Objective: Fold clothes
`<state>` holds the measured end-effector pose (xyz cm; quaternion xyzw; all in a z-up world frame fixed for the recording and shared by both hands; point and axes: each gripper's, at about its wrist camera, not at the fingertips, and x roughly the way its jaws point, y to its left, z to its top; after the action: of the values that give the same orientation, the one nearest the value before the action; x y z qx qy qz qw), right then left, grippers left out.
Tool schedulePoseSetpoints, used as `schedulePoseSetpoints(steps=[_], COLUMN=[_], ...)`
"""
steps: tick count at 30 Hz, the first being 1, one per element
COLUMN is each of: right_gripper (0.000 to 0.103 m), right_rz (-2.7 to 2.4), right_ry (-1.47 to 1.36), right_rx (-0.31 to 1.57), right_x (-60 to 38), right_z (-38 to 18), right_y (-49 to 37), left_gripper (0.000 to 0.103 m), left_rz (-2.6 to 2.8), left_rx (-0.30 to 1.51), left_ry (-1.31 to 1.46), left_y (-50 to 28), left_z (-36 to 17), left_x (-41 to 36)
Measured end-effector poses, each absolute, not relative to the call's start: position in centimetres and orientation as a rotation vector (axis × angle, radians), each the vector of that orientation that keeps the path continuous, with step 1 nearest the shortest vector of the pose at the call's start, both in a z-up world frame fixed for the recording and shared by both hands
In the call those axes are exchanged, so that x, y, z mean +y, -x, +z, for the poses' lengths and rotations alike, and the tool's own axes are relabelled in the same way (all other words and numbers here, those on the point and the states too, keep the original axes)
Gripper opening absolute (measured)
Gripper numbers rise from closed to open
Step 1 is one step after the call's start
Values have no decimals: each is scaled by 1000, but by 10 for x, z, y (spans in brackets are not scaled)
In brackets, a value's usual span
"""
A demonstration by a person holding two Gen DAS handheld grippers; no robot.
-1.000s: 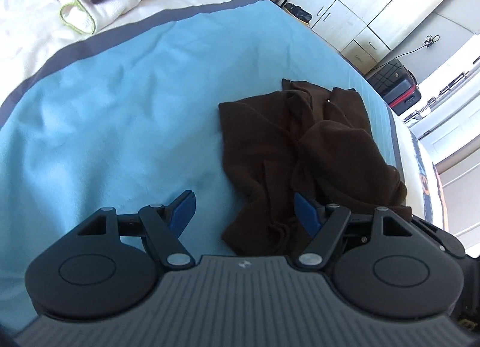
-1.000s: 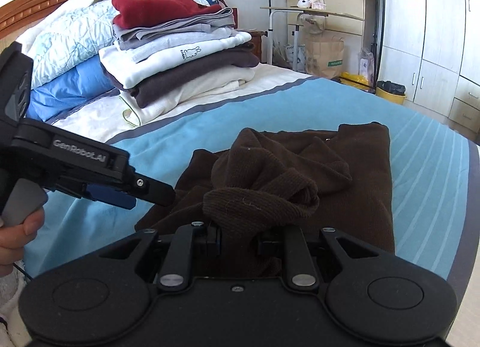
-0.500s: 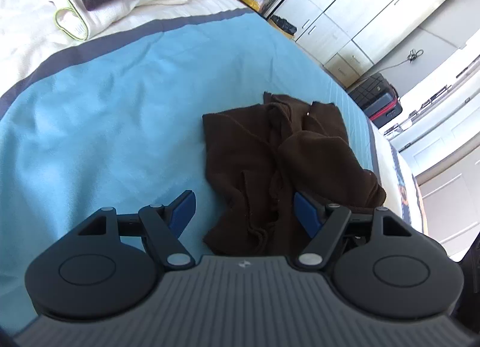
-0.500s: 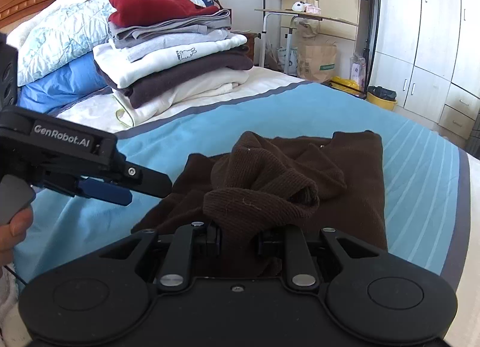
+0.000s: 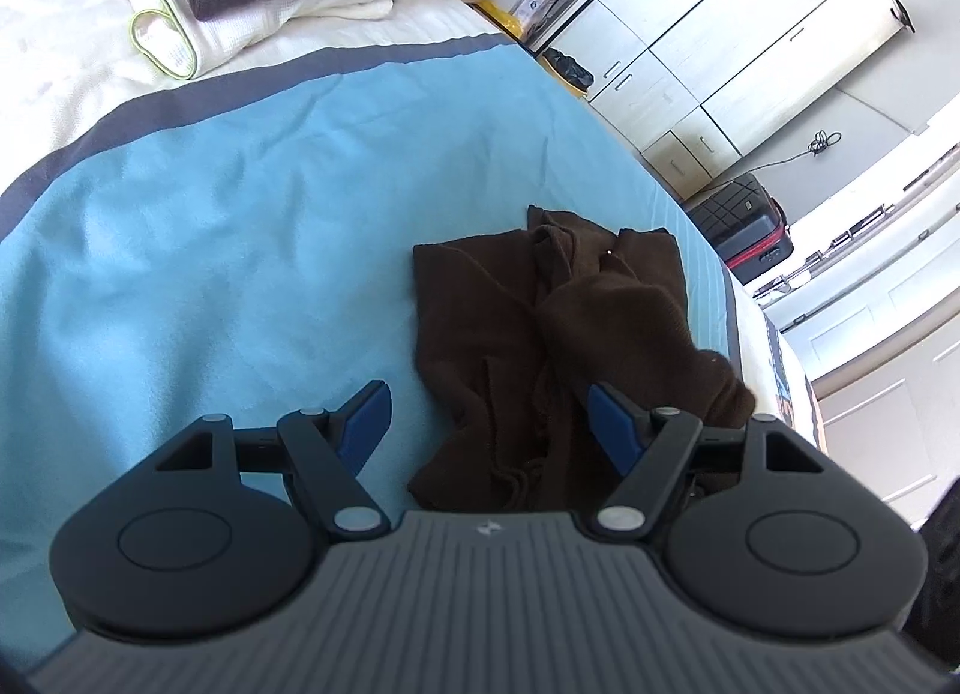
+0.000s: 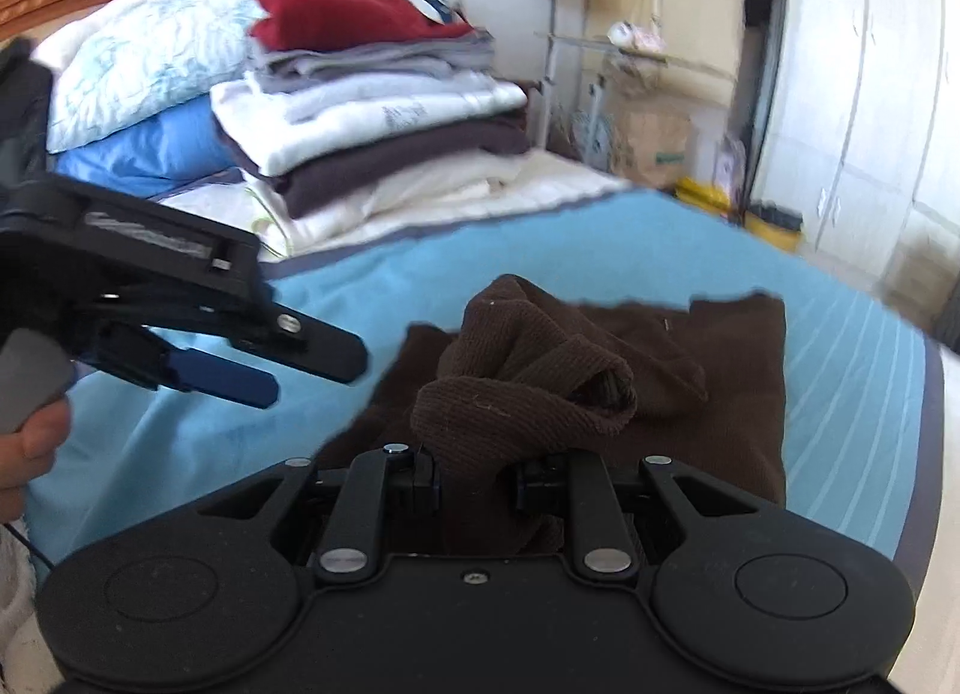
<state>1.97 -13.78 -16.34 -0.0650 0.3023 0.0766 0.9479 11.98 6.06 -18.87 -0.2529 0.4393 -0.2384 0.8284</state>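
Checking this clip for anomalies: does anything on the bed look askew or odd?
Only the brown garment: a sleeve is bunched into a lump where the right hand-held gripper pinches it, not flat. The folded stack looks tidy.

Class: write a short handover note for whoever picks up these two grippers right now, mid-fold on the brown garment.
Right gripper: shut on a bunched sleeve of the brown sweater, lifted over its body.
Left gripper: open, empty, above the sweater's near edge.
Sweater lies on the blue blanket; the folded stack sits near the pillows.
Done: body partly flattened.
Left: lay the sleeve in, finish the folds, probably add it to the stack.
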Motion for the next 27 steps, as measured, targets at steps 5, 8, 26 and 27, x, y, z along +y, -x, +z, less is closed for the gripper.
schedulePoseSetpoints(steps=[5,8,26,27], right_gripper=[29,36,53,56], right_rz=[165,189,364,331], right_ry=[195,243,-209,-226], right_rx=[649,662,638,635], right_x=[-126,-114,-190,-199], right_z=[-176,-181,-136,-134], right_y=[-20,-15,4,3], left_gripper=[72,72,73,73], left_rz=[-506,-493,-538,-564], left_rx=[948,957,875,863], left_ry=[553,546,584,566], left_y=[-123,-124,-131,-131], left_z=[-192,-195,-190,-187], left_x=[61,62,69,64])
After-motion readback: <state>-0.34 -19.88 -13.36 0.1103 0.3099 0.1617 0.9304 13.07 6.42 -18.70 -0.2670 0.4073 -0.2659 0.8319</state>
